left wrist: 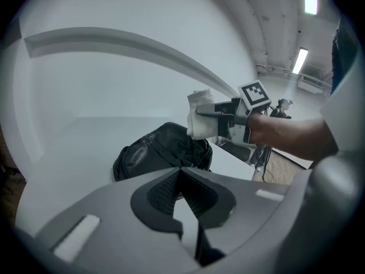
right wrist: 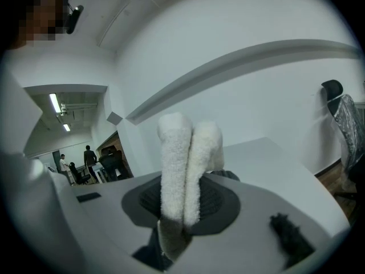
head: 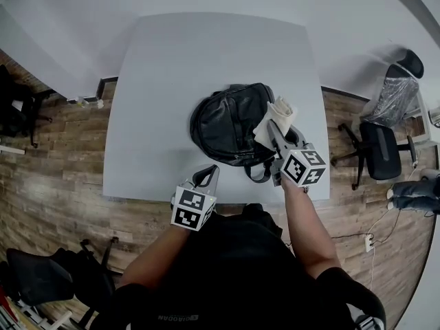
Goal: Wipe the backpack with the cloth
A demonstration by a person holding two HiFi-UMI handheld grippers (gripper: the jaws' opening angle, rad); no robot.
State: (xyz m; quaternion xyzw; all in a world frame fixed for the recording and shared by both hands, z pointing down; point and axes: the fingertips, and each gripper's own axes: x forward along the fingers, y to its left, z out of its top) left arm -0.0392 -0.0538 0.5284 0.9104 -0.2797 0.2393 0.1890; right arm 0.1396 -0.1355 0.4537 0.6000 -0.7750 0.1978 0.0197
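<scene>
A black backpack (head: pixel 230 124) lies on the white table (head: pixel 172 67), toward its front right. My right gripper (head: pixel 276 133) is shut on a folded white cloth (head: pixel 275 115), which sits over the backpack's right side. In the right gripper view the cloth (right wrist: pixel 183 164) stands up between the jaws and hides most of the bag. My left gripper (head: pixel 208 174) hovers at the table's front edge, left of the bag, shut and holding nothing. From the left gripper view (left wrist: pixel 181 173) I see the backpack (left wrist: pixel 159 150) ahead, with the cloth (left wrist: pixel 199 117) held just above its right end.
Office chairs (head: pixel 378 150) stand on the wood floor right of the table, one under a plastic cover (head: pixel 395 95). Someone's legs (head: pixel 412 194) show at the right edge. More black chairs (head: pixel 20 108) stand at left. Walls lie behind the table.
</scene>
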